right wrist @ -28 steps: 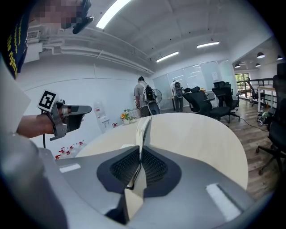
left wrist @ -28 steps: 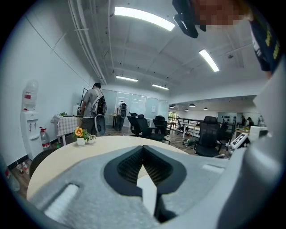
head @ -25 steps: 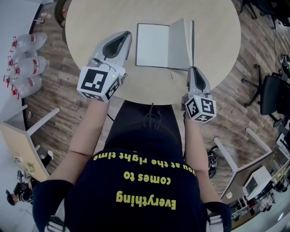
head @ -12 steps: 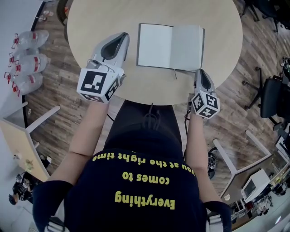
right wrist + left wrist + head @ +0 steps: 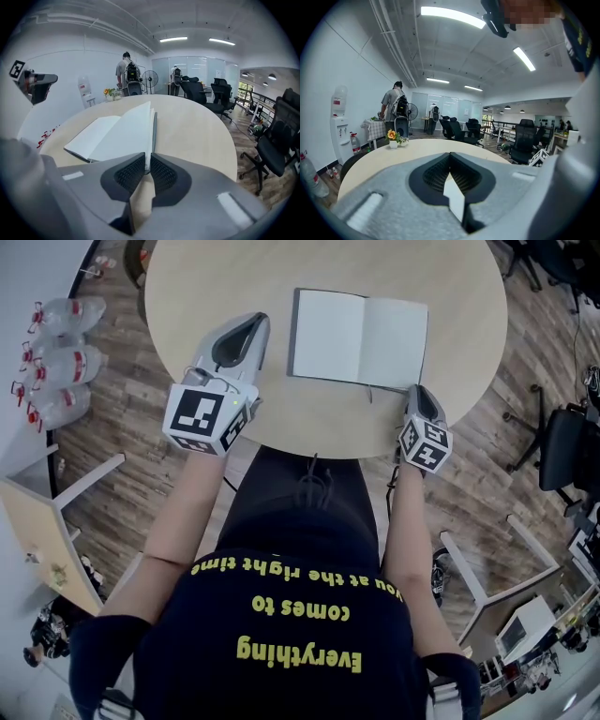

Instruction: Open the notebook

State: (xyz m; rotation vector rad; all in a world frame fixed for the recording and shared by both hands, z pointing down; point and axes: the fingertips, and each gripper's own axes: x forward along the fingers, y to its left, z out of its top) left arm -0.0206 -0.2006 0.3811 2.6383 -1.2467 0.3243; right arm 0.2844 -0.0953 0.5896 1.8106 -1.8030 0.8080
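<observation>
The notebook [image 5: 361,338] lies open and flat on the round wooden table [image 5: 234,277], both blank white pages up. My right gripper [image 5: 418,390] is at its near right corner. In the right gripper view the notebook [image 5: 117,133] runs up to the right gripper [image 5: 147,161]. Its jaws are opening, with a narrow gap and the corner of the right-hand pages between them. My left gripper [image 5: 253,320] hovers over the table just left of the notebook, shut and empty. The left gripper [image 5: 450,153] faces across the table [image 5: 393,159], with its pads together.
Several water bottles [image 5: 56,362] lie on the floor to the left. An office chair [image 5: 567,442] stands at the right. A small flower pot [image 5: 393,139] sits at the table's far edge. A person [image 5: 396,105] stands beyond it by a water dispenser [image 5: 340,122].
The notebook's right half, upright a second ago, now lies flat. My right gripper has sunk and moved right with it to the near right corner. The left gripper has stayed put.
</observation>
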